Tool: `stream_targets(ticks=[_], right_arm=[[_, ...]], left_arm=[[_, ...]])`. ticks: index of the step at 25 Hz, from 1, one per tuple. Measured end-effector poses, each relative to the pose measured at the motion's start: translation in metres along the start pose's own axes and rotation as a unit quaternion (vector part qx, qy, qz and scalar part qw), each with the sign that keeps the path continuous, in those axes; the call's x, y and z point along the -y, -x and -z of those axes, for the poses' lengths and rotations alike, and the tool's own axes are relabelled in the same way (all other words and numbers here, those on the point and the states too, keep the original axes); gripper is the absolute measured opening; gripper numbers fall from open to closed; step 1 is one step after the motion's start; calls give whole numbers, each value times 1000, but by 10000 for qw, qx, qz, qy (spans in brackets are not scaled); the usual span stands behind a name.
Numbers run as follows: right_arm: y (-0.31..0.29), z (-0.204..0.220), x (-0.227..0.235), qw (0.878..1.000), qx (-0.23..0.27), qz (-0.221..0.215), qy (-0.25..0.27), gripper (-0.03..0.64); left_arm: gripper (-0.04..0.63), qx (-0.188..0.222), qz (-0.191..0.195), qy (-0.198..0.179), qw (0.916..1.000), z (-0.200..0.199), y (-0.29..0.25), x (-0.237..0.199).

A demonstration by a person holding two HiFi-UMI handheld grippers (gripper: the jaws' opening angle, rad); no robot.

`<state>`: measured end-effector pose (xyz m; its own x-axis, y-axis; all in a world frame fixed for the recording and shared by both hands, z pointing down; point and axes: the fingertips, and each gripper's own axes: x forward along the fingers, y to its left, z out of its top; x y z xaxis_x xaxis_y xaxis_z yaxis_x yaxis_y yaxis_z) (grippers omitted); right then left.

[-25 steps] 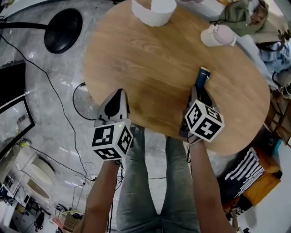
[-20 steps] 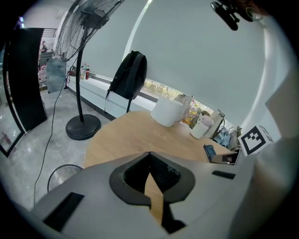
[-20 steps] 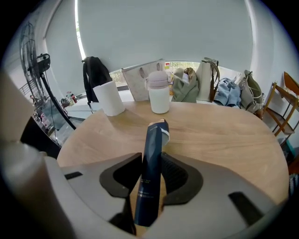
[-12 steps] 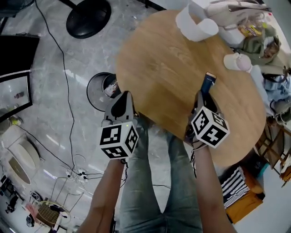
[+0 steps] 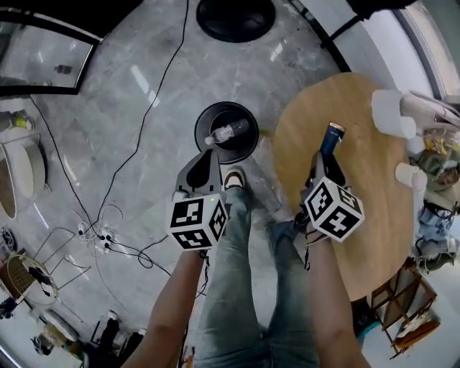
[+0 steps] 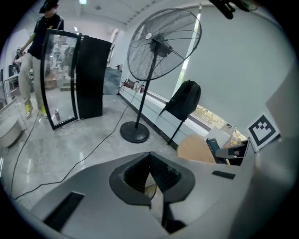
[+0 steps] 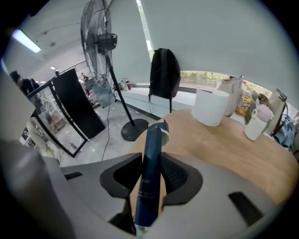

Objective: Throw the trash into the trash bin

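A black round trash bin (image 5: 251,136) stands on the grey floor with a clear plastic bottle (image 5: 227,132) lying in it. My left gripper (image 5: 213,154) hovers just short of the bin's near rim; its jaws (image 6: 150,161) are shut with nothing between them. Over the near-left edge of the round wooden table (image 5: 366,187), my right gripper (image 5: 325,155) is shut on a tall dark blue carton (image 5: 331,136). In the right gripper view the carton (image 7: 152,168) stands upright between the pads, its opened top sticking out past them.
A fan's black base (image 5: 236,16) and cables (image 5: 136,180) lie on the floor beyond the bin. The person's legs (image 5: 237,287) are below the grippers. A white roll (image 5: 390,112) and a cup (image 5: 410,175) sit on the table's far side. A black backpack (image 7: 164,73) hangs behind.
Both grippers and the view have swung left, off the table and over the floor. The bin with its bottle has come into view ahead of the left gripper. The carton stays gripped.
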<state>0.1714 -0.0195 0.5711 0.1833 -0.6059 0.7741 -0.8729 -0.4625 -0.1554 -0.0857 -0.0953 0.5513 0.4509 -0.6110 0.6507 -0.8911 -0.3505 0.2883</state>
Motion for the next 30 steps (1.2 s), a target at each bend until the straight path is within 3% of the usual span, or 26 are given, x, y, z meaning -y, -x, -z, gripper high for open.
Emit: stream_targets(ticks=[8,14,22,25,27,30], right_arm=[[-17,20,-120,9931,-295,-881,711,130],[-56,65,-185,9837,-629,-1302,1067,130],[-118,127,-204,9745,-1171,-1324,1383,133],[-128,135,-206,9727,-1263,-1329,1420,151],[-130,136,-206,9730,-1271,-1330,1394,207],[-129,133,-205,9729,-1290,-1328,1386,212]], left_arm=[[9,99,-753,594,9953,12,42,-93],[9,-13,-1033,884,9907,42,40,-148],[9,-322,-1159,1195,9855,93,11,-188],[9,-384,-1176,1233,9846,98,6,-197],[9,-412,-1167,1245,9845,98,7,-199],[9,-418,-1148,1230,9849,93,9,-198]])
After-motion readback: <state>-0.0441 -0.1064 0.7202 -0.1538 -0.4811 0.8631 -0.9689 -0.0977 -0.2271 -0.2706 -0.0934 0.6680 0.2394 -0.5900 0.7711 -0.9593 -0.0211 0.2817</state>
